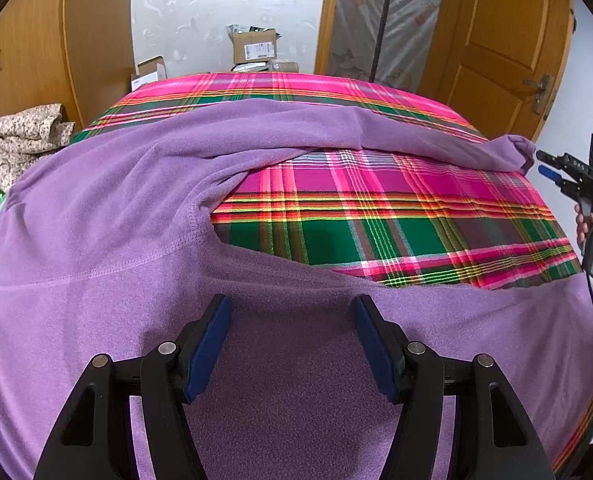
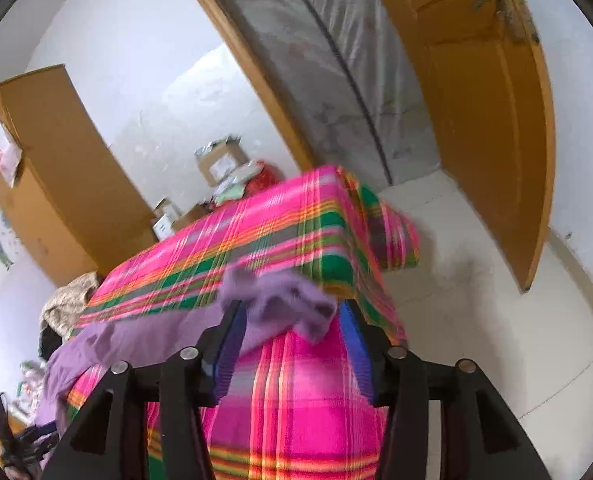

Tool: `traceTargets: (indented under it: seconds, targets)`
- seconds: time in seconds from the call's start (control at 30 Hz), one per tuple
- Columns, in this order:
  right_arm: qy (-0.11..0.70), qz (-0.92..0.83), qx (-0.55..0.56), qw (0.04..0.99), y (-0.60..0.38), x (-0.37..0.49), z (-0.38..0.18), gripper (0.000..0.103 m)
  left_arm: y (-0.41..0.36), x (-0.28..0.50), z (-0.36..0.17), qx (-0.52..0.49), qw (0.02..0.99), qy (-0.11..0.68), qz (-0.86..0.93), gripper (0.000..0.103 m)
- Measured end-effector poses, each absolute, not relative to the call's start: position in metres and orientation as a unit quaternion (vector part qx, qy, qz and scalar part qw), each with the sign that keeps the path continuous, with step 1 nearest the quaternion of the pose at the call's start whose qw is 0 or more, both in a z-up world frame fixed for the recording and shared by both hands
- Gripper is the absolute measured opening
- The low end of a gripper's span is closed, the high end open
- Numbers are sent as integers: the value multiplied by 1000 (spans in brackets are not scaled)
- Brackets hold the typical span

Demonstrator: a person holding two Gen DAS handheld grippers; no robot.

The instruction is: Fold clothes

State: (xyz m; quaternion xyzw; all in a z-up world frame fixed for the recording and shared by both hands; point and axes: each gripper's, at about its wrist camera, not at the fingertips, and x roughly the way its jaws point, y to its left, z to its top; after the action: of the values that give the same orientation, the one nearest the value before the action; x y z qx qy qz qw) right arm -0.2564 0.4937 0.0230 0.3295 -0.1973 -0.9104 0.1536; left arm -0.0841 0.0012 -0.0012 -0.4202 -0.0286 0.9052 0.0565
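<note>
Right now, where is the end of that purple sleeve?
In the left wrist view the sleeve cuff lies at the right edge of the plaid bedspread, just ahead of the right gripper; its own view shows the cuff between its open jaws.

A bright plaid bedcover (image 1: 376,208) of pink, green and orange lies over the bed; cardboard boxes (image 1: 254,46) stand against the white wall beyond it; a wooden door (image 1: 504,40) stands open; a floral cloth heap (image 1: 20,136) sits beside the wardrobe (image 2: 56,168).
</note>
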Motion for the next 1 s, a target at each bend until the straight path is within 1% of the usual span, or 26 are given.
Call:
traceTargets:
  seconds: [0.1, 0.13, 0.27, 0.4, 0.43, 0.47, 0.5, 0.53, 0.57, 0.63, 0.77, 1.0]
  targets:
    - [-178, -916, 319, 166, 492, -252, 26, 51, 1, -84, -1, -420, 56, -28, 905, 66]
    - [-168, -916, 323, 167, 491, -253, 26, 52, 1, -84, -1, -420, 56, -28, 905, 66]
    - [-110, -902, 391, 146, 477, -276, 10, 53, 2, -84, -1, -421, 55, -26, 905, 66]
    - [-88, -896, 411, 146, 467, -294, 1, 53, 2, -84, -1, -421, 55, -25, 905, 67]
    - [-84, -897, 408, 147, 465, -297, 2, 48, 2, -84, -1, -421, 55, -26, 905, 67]
    - [-82, -898, 405, 147, 465, -299, 3, 38, 2, -84, -1, -421, 55, -26, 905, 67]
    - [-82, -900, 403, 146, 464, -300, 5, 32, 2, -84, -1, -421, 55, -25, 905, 67]
    - [-83, -901, 400, 147, 464, -301, 8, 19, 2, -84, -1, -421, 55, -25, 905, 67]
    - [-84, -902, 398, 147, 464, -301, 11, 12, 3, -84, -1, -422, 55, -25, 905, 67]
    - [-86, -903, 392, 155, 464, -298, 18, 5, 3, -84, 0, -422, 54, -24, 905, 67]
    - [-90, -905, 379, 173, 461, -283, 39, 5, 1, -84, 1, -420, 54, -27, 905, 67]
    - [-161, -903, 353, 186, 480, -252, 112, 4, -8, -79, 28, -382, 49, -29, 922, 67]
